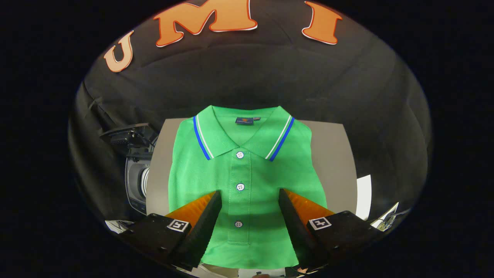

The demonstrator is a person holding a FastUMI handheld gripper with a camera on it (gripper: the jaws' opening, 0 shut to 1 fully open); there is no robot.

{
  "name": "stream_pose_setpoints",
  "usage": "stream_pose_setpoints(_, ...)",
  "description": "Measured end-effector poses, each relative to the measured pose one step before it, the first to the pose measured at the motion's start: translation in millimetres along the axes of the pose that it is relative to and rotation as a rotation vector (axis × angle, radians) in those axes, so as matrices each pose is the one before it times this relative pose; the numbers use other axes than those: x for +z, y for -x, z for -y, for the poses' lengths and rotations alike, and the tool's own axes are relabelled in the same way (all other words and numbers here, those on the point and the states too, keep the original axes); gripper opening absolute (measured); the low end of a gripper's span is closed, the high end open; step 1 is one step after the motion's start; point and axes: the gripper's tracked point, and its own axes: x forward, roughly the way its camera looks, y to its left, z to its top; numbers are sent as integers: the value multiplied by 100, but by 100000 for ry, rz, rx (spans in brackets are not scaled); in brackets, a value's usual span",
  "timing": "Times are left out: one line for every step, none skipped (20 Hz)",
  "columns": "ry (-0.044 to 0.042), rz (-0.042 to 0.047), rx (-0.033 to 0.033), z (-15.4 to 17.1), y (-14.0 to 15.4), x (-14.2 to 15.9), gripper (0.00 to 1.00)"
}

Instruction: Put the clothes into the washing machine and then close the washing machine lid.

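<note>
A folded green polo shirt (pixel 247 170) with a blue and white striped collar and three buttons lies flat on a grey table (pixel 332 154). My gripper (pixel 250 193) hovers over its lower half, open, with the button placket showing between the two fingers and nothing held. The washing machine (pixel 137 181) stands to the left of the table, with its round drum opening partly seen and its lid (pixel 125 136) raised above it.
The black cloth wall rises behind the table. A white sheet (pixel 364 195) and some pale clutter (pixel 386 217) lie to the right of the table, beyond the right finger.
</note>
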Motion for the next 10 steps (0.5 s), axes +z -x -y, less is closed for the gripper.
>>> stream_pose_setpoints(639,-2960,1192,-142,-234,-267,97)
stream_pose_setpoints(944,960,766,-25,-71,503,98)
stream_pose_setpoints(1514,-3492,880,-71,-118,-372,98)
stream_pose_setpoints(1380,944,350,126,183,237,99)
stream_pose_setpoints(2957,-1452,1054,-122,-170,-379,99)
stream_pose_setpoints(3628,708,1198,-140,271,252,94)
stream_pose_setpoints(2432,1070,1098,-448,-40,126,79)
stream_pose_setpoints(1717,2592,1014,-494,86,308,63)
stream_pose_setpoints(394,2684,-1455,58,-203,73,48)
stream_pose_setpoints(1629,2669,-680,246,30,41,33)
